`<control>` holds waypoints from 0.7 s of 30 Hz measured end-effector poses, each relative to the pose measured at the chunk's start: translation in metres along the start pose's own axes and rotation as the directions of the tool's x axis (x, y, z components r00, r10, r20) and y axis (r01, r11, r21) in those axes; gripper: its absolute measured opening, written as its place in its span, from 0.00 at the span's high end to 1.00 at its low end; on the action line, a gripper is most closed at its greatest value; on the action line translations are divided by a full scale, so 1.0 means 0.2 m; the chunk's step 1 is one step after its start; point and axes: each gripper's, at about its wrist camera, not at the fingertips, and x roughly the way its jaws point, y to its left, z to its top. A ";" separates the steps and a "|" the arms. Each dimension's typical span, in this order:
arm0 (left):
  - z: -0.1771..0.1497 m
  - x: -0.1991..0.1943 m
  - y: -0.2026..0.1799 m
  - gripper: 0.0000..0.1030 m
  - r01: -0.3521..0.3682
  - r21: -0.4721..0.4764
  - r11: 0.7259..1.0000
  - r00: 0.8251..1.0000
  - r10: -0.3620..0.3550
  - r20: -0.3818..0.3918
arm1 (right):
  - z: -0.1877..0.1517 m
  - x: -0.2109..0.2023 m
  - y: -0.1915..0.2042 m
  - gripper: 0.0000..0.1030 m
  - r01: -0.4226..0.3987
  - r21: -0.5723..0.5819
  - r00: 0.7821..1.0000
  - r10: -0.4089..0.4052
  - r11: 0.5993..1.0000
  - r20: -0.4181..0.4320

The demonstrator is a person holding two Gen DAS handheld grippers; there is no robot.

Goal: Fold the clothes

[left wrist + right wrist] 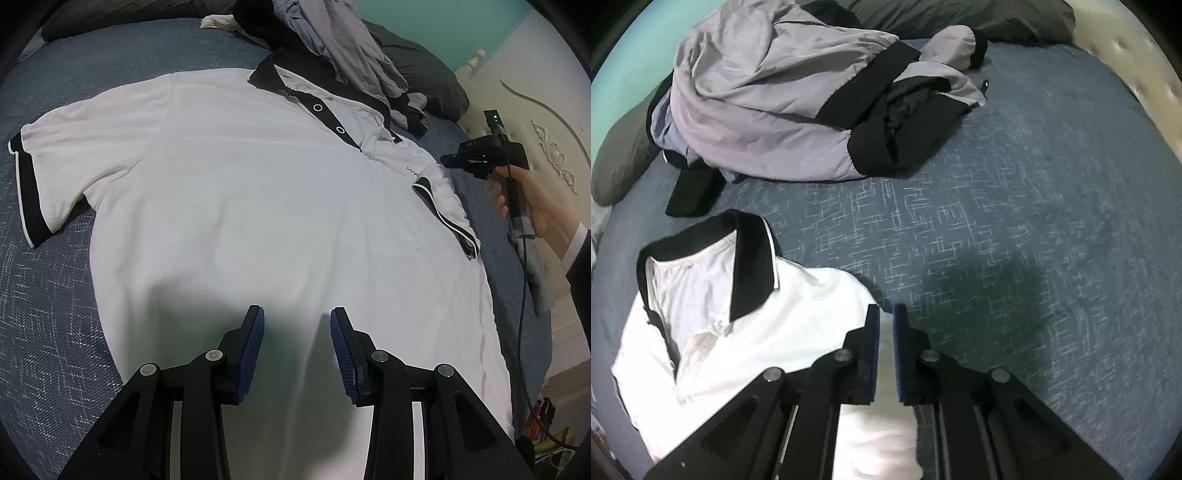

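A bed (55,332) with a blue patterned cover carries a white polo shirt (240,221) spread flat, a heap of grey and black clothes (775,96) behind it, and dark pillows (424,74).

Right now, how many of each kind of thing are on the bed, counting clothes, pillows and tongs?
White polo shirts: 1, the white polo shirt spread flat.
Heaped garments: at least 2, the lilac jacket on top and a blue checked garment under it; more may be hidden.
Dark pillows: 2, pillow and.
Tongs: 2, left tongs, right tongs.
Total: at least 7.
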 end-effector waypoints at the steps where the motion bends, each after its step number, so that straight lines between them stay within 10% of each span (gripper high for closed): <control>1: 0.00 0.00 0.00 0.60 0.000 0.000 1.000 1.000 0.000 0.000 | 0.00 0.00 0.00 0.90 -0.002 0.003 1.000 0.002 1.000 -0.001; 10: 0.00 0.00 0.00 0.60 0.003 0.002 1.000 1.000 -0.003 -0.002 | -0.03 0.05 0.04 0.79 0.001 -0.014 0.999 -0.002 1.000 -0.044; 21: 0.00 0.01 0.00 0.60 0.008 -0.007 1.000 1.000 -0.008 -0.002 | -0.07 -0.03 0.06 0.97 0.001 -0.083 1.000 0.000 0.997 0.008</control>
